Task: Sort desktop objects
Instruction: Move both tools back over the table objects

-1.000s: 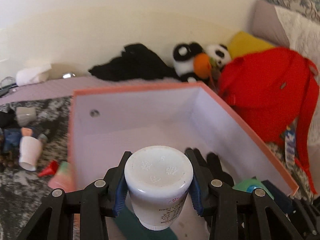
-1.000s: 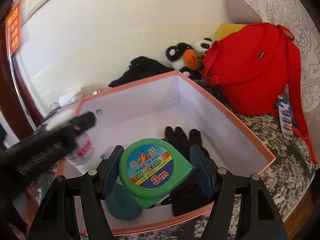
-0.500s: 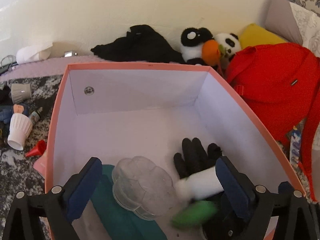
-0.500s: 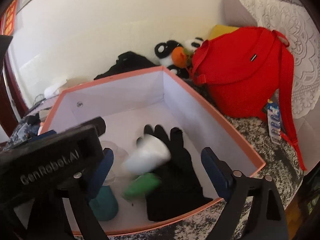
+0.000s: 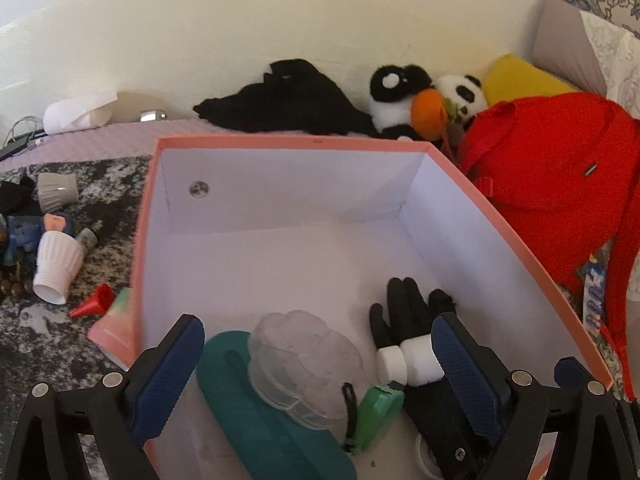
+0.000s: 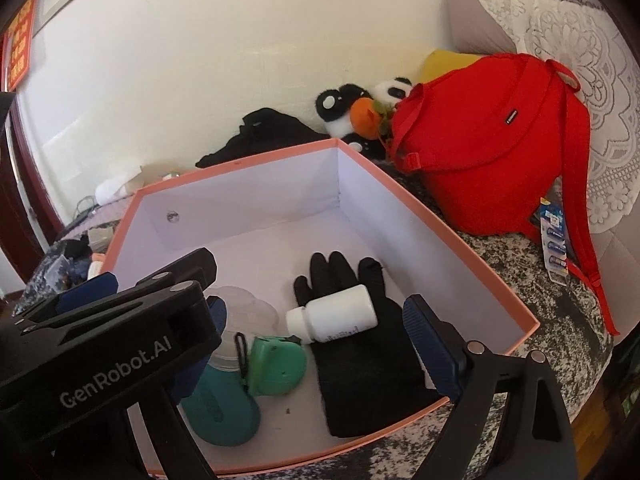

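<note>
A pink box (image 5: 500,216) (image 6: 452,236) with white inside holds a white bottle (image 5: 412,360) (image 6: 336,314) lying on a black glove (image 5: 404,304) (image 6: 360,344), a green tape measure (image 5: 378,416) (image 6: 276,364), a clear plastic case (image 5: 304,360) (image 6: 240,320) and a teal object (image 5: 272,420) (image 6: 224,404). My left gripper (image 5: 316,376) is open and empty above the box's near side; it also shows in the right wrist view (image 6: 132,304). My right gripper (image 6: 316,356) is open and empty over the box; its left finger is hidden behind the left gripper.
A red backpack (image 5: 560,184) (image 6: 492,152) stands right of the box. Plush pandas (image 5: 412,100) and black cloth (image 5: 288,100) lie behind it. Left of the box lie a white cup (image 5: 56,268), a grey cup (image 5: 58,190), a red cone (image 5: 94,300) and small clutter.
Both grippers opened. The white bottle dropped from the left gripper and the green tape measure from the right; both now lie still in the box.
</note>
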### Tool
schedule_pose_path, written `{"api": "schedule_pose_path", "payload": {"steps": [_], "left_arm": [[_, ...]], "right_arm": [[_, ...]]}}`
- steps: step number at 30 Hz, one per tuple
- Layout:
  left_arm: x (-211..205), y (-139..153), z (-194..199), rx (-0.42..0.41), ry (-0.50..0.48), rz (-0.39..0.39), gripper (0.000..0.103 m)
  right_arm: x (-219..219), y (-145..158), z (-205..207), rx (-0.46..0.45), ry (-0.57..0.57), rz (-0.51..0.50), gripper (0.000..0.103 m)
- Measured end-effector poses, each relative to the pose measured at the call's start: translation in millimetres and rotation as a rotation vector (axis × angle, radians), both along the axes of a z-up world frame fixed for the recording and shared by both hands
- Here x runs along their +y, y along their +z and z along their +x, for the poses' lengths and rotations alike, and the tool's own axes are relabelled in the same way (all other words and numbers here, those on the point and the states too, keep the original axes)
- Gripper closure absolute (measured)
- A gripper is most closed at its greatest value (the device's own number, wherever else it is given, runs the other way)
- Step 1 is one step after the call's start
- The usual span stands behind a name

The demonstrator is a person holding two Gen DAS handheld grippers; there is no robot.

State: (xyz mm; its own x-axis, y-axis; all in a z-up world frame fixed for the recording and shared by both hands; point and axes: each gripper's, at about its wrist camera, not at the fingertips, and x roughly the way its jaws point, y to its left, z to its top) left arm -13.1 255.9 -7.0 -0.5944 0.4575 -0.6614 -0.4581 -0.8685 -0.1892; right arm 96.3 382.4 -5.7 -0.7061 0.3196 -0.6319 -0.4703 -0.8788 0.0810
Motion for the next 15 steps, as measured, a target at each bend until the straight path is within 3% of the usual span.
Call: {"api": "schedule_pose_path", "payload": {"steps": [15], "left_arm": [[-94,12,-30,0.045,0.155,-0.018,0.006]], "right_arm": [[-81,14,-34,0.051,0.106,0.037,0.010]]}}
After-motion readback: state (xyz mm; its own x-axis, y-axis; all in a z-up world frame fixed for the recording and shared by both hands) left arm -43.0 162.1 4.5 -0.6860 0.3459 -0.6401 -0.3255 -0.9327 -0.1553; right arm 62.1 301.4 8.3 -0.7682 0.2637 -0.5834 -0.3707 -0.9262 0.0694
